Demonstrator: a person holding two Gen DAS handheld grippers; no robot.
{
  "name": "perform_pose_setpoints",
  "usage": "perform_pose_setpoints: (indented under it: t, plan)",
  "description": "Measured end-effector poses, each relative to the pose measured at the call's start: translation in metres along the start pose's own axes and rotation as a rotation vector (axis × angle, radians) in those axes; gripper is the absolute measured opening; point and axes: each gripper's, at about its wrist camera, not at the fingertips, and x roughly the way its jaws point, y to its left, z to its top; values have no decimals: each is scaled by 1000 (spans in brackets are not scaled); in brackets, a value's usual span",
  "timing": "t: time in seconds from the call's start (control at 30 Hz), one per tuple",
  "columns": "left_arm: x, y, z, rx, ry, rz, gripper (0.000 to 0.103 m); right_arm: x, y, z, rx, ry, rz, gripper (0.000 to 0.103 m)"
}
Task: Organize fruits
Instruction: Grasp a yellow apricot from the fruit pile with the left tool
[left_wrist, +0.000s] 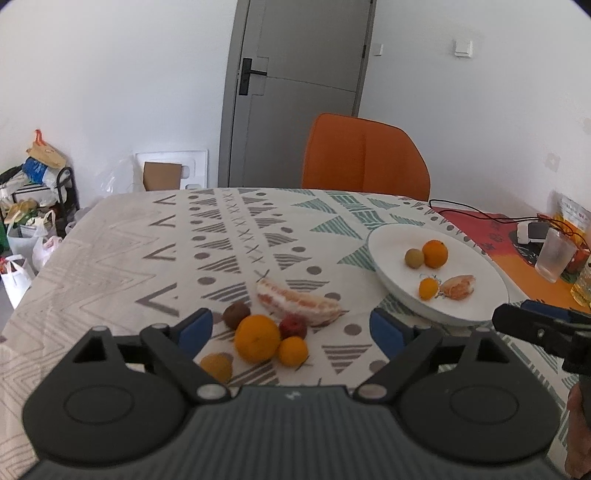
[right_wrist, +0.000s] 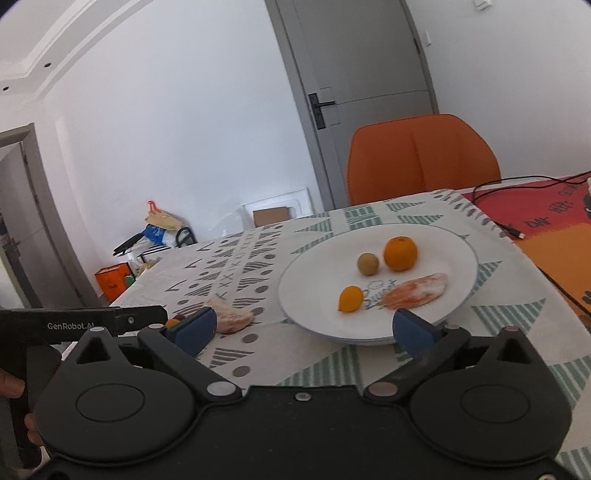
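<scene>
A white plate (left_wrist: 476, 310) at the right holds an orange (left_wrist: 435, 253), a small brown fruit (left_wrist: 413, 257), a small yellow-orange fruit (left_wrist: 428, 288) and a peeled pomelo piece (left_wrist: 457, 287). On the tablecloth lie a long pomelo segment (left_wrist: 299, 302), a big orange (left_wrist: 257, 338), a small orange (left_wrist: 293, 351), a red fruit (left_wrist: 292, 327), a brown fruit (left_wrist: 236, 314) and a yellow fruit (left_wrist: 217, 366). My left gripper (left_wrist: 291, 326) is open and empty just above this pile. My right gripper (right_wrist: 304, 328) is open and empty before the plate (right_wrist: 295, 295).
An orange chair (left_wrist: 364, 155) stands behind the table. A plastic cup (left_wrist: 555, 254), a cable (left_wrist: 480, 216) and a charger sit on an orange mat at the far right. Bags and a rack are on the floor at the left.
</scene>
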Motion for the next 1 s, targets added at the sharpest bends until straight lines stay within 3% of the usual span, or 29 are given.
perform_pose_setpoints:
  t: [0.43, 0.67, 0.83, 1.0]
  plan:
    - [-4, 30, -16, -66, 32, -23, 91, 12, 27, -8, -47, 29, 24, 103]
    - [0, 43, -22, -86, 42, 35, 88, 20, 39, -11, -66, 56, 50, 103]
    - [1, 53, -24, -100, 33, 43, 81, 29, 46, -12, -75, 102, 79, 103]
    - [9, 58, -25, -108, 49, 28, 64, 41, 56, -13, -88, 131, 69, 99]
